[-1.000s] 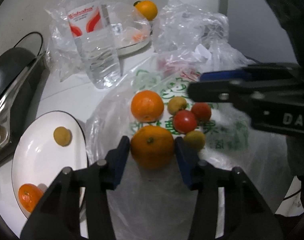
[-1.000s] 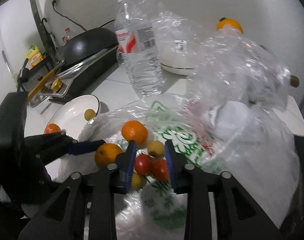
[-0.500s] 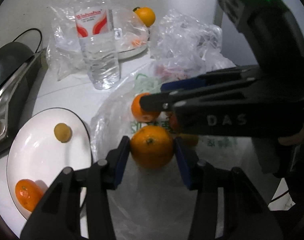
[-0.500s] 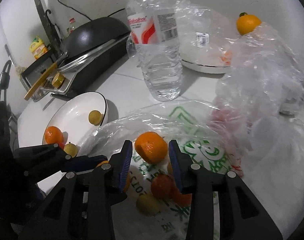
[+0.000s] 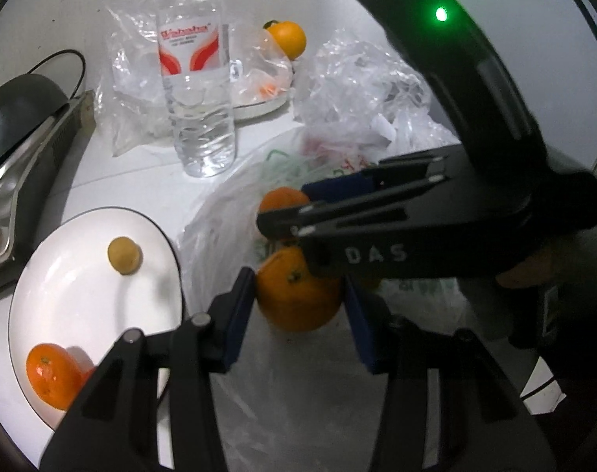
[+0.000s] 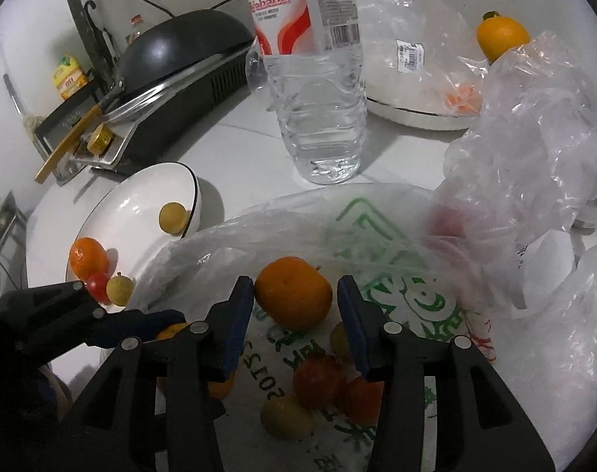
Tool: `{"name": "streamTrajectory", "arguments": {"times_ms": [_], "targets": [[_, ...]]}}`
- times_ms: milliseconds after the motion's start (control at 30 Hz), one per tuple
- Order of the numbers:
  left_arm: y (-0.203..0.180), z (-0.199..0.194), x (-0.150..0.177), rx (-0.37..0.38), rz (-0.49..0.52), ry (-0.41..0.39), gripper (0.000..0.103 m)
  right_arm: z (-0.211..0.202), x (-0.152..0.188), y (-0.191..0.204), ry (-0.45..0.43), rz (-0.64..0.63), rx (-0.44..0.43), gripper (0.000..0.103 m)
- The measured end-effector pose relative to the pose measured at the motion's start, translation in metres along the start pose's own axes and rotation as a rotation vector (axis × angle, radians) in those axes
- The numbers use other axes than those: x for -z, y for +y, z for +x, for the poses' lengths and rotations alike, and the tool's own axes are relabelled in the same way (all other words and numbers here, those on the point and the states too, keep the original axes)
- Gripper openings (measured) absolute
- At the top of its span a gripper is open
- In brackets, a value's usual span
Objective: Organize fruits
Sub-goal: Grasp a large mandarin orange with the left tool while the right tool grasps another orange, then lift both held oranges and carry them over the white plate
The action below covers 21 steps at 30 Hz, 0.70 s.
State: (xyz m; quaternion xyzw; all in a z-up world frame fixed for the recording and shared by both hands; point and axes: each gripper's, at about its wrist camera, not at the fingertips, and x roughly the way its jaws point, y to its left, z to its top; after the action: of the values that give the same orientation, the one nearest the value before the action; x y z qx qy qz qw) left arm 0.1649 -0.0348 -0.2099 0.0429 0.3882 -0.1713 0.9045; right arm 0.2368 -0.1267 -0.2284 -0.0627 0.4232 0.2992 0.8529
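Note:
My left gripper (image 5: 298, 289) is shut on a large orange (image 5: 298, 306) that rests on the printed plastic bag (image 5: 282, 373). My right gripper (image 6: 295, 287) reaches in from the right and straddles a second orange (image 6: 292, 293) farther back. Its jaws are opening, with a thin gap at each pad. Under it lie red tomatoes (image 6: 318, 377) and small yellow fruits (image 6: 286, 419). The white plate (image 5: 82, 303) at the left holds an orange (image 5: 48, 373) and a small yellow-brown fruit (image 5: 124, 255). The right wrist view shows a tomato (image 6: 98, 291) on it too.
A water bottle (image 6: 314, 78) stands behind the bag. A black pan on a cooker (image 6: 180, 51) sits at the back left. Crumpled clear bags (image 6: 534, 137) pile up on the right. A white dish under plastic (image 6: 416, 114) has an orange (image 6: 501, 35) behind it.
My right gripper moved forward from over the tomatoes to the far orange and widened its jaws around it. In the left wrist view it now crosses the middle. The left grip is unchanged.

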Motion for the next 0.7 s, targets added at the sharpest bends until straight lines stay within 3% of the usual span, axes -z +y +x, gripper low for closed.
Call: {"name": "streamTrajectory", "arguments": {"times_ms": [700], "targets": [[-0.011,-0.042,0.001,-0.013,0.016,-0.092,0.046,-0.061,0.013,0.014,-0.087,-0.003,0.056,0.043]]}}
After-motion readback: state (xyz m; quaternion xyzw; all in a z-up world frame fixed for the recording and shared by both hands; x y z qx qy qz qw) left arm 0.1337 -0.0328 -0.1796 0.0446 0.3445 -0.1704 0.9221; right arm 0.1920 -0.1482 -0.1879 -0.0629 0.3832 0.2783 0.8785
